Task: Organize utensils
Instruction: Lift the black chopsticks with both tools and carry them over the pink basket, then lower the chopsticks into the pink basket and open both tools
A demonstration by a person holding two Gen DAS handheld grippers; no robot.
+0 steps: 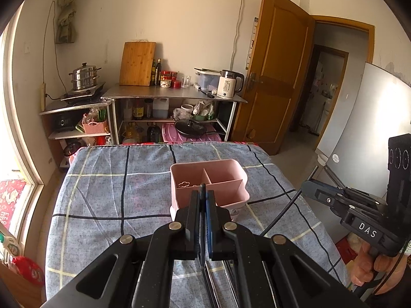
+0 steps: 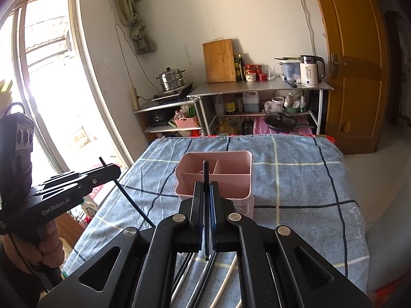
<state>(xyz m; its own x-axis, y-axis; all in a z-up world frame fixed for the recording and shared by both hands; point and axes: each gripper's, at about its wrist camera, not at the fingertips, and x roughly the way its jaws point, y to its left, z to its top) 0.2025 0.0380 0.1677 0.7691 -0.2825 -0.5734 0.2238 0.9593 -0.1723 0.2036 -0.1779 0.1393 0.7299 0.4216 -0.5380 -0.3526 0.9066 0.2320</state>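
A pink divided organizer (image 1: pixel 185 197) (image 2: pixel 231 190) stands on the blue checked cloth, its three compartments looking empty. My left gripper (image 1: pixel 203 192) is shut on a thin black chopstick (image 1: pixel 203 187), whose tip pokes out just before the organizer's near wall. My right gripper (image 2: pixel 206 184) is likewise shut on a second black chopstick (image 2: pixel 205 172), its tip rising in front of the organizer. Each gripper also shows in the other's view, off to the side with its stick slanting down: the right gripper (image 1: pixel 309 187) and the left gripper (image 2: pixel 113 172). Both hover above the cloth.
Several more chopsticks, metal (image 1: pixel 213 282) and white (image 2: pixel 228 269), lie on the cloth under the grippers. Behind the table stands a metal shelf unit (image 1: pixel 174 95) with a kettle, cutting board and pots. A wooden door (image 1: pixel 277 77) and a fridge (image 1: pixel 359 128) are to the right, a window (image 2: pixel 51 77) to the left.
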